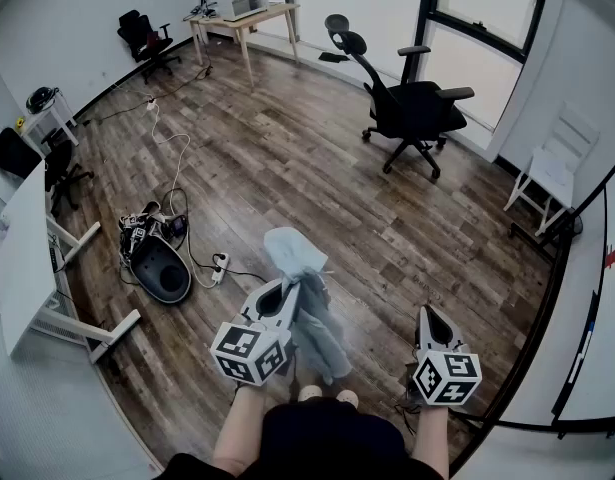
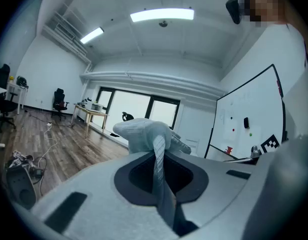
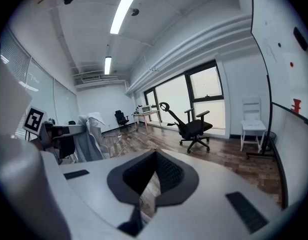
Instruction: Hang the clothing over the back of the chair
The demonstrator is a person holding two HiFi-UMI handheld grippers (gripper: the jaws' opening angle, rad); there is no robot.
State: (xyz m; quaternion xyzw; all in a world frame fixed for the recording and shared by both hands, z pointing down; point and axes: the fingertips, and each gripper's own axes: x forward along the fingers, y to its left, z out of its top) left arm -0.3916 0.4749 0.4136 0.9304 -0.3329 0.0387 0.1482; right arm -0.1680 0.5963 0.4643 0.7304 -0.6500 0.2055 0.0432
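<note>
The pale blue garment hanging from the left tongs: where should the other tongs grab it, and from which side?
Probably the loose lower part of the garment, from its right. The left tongs pinch it high up, so the rest dangles free, and the empty right tongs sit on that side. Two holds would spread it for draping over the chair.

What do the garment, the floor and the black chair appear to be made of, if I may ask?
Garment: soft pale grey-blue cloth; it folds and hangs limp. Floor: brown planks with grain and sheen, wood or laminate. Chair: matte black, probably plastic with fabric or mesh.
</note>
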